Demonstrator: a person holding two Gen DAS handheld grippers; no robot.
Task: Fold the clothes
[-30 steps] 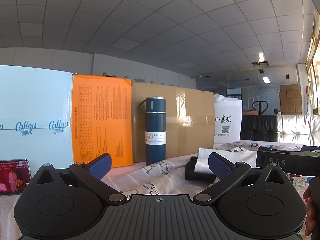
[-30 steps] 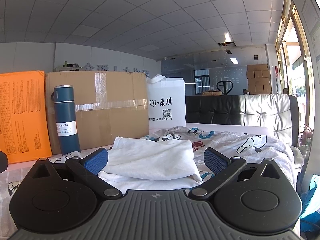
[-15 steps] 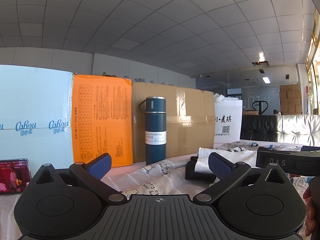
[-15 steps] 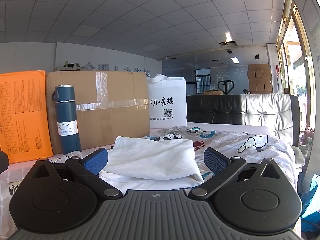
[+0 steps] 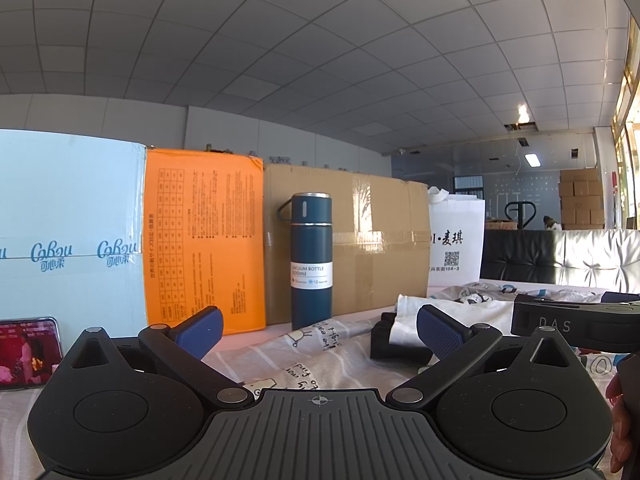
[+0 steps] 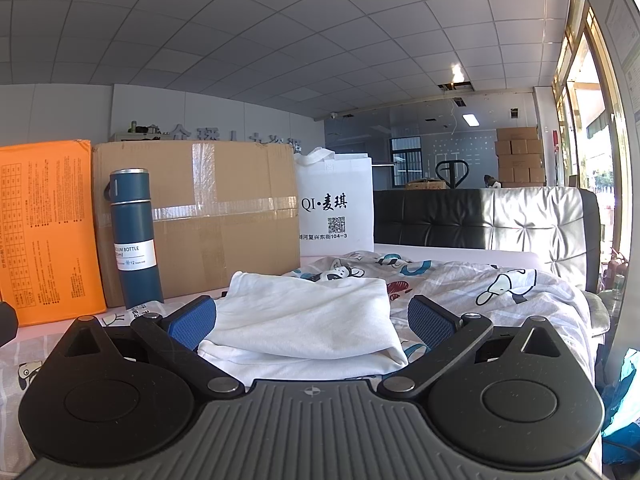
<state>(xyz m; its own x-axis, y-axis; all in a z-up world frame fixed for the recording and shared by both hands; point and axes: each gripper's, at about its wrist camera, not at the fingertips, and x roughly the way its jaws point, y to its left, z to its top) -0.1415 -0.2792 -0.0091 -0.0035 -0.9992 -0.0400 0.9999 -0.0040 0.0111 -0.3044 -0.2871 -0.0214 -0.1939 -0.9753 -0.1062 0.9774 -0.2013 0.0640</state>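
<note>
1. The white garment (image 6: 308,316) lies folded on the cartoon-print sheet (image 6: 500,292). It looks light, soft and limp, so it should be pinched at a corner or the near folded edge.
2. The right gripper (image 6: 312,320) is spread wide and empty, with the garment at 12 o'clock between its pads.
3. The left gripper (image 5: 318,330) is also open and empty, with the garment at 2 o'clock, well apart.

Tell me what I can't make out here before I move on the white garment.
- White garment: near edge hidden behind the right gripper body, right wrist view.
- Same garment, left wrist view: mostly hidden by the left gripper's finger and the right gripper.
- Phone: cut off by the left edge.
- Vacuum bottle: small print unreadable.
</note>
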